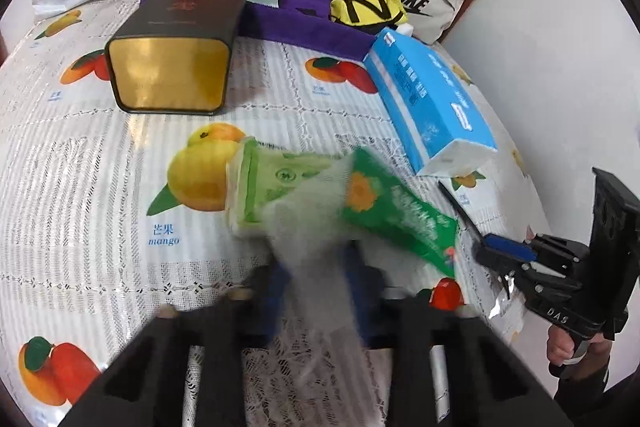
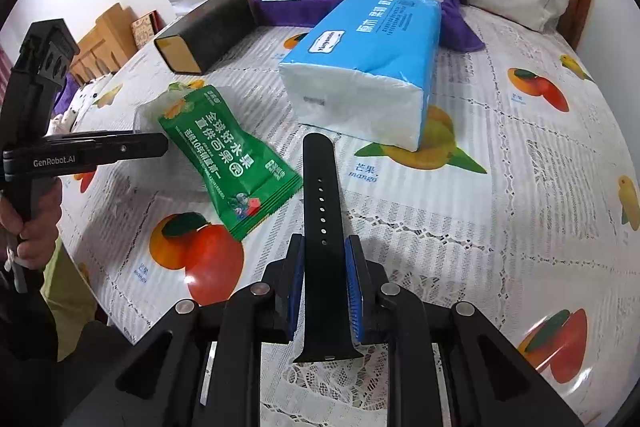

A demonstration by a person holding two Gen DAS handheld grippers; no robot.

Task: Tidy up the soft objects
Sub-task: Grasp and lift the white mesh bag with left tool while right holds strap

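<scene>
1. The right gripper (image 2: 324, 242) is seen nearest, clamped narrowly on a black watch strap (image 2: 320, 195).
2. The left gripper (image 1: 316, 263) is pinched shut on the green packet (image 2: 228, 159), mid-table – best lifted slowly, since the film could slip.
3. A blue tissue pack (image 2: 360, 67) lies beyond.

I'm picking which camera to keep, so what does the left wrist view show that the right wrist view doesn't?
Only left wrist: the right gripper from outside, with the hand gripping it. Only right wrist: the left gripper from the side, wooden furniture beyond the table. Both: green packet, blue tissue pack, dark tin, black strap.
</scene>
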